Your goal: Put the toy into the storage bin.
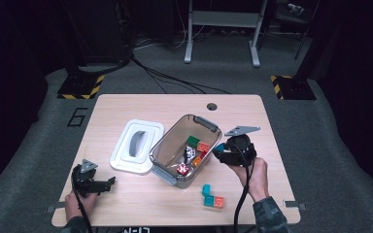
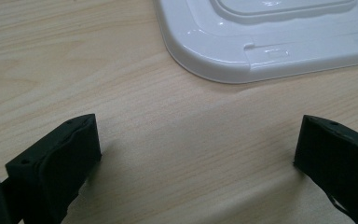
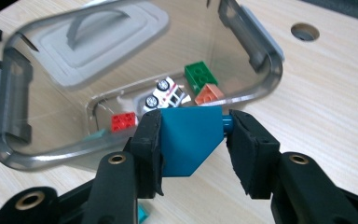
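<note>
My right gripper (image 3: pixel 196 129) is shut on a blue sloped brick (image 3: pixel 186 140), one pad on its flat side, the other on its stud. It hangs just beside the near right rim of a clear grey bin (image 3: pixel 261 46). From above, the right gripper (image 1: pixel 219 151) sits at the bin's (image 1: pixel 206 122) right edge. Inside the bin lie a white toy car (image 3: pixel 165 95), a green brick (image 3: pixel 200 74), an orange brick (image 3: pixel 209 93) and a red brick (image 3: pixel 123 121). My left gripper (image 1: pixel 108 183) stands open low over bare table at the front left, nothing between its fingers (image 2: pixel 74 149).
The bin's white lid (image 1: pixel 136 145) lies flat to the left of the bin, its corner close ahead of the left gripper (image 2: pixel 270 42). A teal and orange brick cluster (image 1: pixel 212 196) lies on the table in front of the right hand. A cable hole (image 1: pixel 211 106) sits near the far edge.
</note>
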The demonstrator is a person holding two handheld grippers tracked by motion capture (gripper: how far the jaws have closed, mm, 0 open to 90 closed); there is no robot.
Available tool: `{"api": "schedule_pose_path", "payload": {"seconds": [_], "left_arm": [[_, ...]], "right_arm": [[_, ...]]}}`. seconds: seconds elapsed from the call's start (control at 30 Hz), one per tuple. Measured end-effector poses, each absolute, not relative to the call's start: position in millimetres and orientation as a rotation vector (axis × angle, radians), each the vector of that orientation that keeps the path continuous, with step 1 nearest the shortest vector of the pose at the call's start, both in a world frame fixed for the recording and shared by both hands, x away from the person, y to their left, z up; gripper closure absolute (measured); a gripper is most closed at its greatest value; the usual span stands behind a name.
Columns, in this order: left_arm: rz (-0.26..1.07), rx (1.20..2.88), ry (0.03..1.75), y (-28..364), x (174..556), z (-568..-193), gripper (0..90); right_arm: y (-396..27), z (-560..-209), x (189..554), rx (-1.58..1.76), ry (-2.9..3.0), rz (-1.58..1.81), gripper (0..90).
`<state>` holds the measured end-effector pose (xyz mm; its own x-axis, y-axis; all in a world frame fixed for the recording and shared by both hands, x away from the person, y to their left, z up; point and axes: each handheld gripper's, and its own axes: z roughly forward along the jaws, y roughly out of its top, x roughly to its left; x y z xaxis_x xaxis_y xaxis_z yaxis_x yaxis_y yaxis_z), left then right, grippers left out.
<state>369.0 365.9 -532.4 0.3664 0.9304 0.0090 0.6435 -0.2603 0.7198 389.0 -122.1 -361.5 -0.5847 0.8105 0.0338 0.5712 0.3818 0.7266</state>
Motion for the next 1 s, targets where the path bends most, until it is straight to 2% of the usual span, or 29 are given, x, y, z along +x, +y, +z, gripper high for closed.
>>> {"api": "schedule_pose_path", "payload": {"seconds": [0.4,1.0], "left_arm": [[0.587,1.999,1.356,365.9,369.1,-532.6,0.0],[0.587,2.001,1.356,365.8,369.1,-532.4,0.0]], "right_arm": [[-87.8,-347.6,401.2,1.111,2.368,1.061,56.5],[-56.2,-373.4,410.5,1.064,2.546,0.951,56.4]]}}
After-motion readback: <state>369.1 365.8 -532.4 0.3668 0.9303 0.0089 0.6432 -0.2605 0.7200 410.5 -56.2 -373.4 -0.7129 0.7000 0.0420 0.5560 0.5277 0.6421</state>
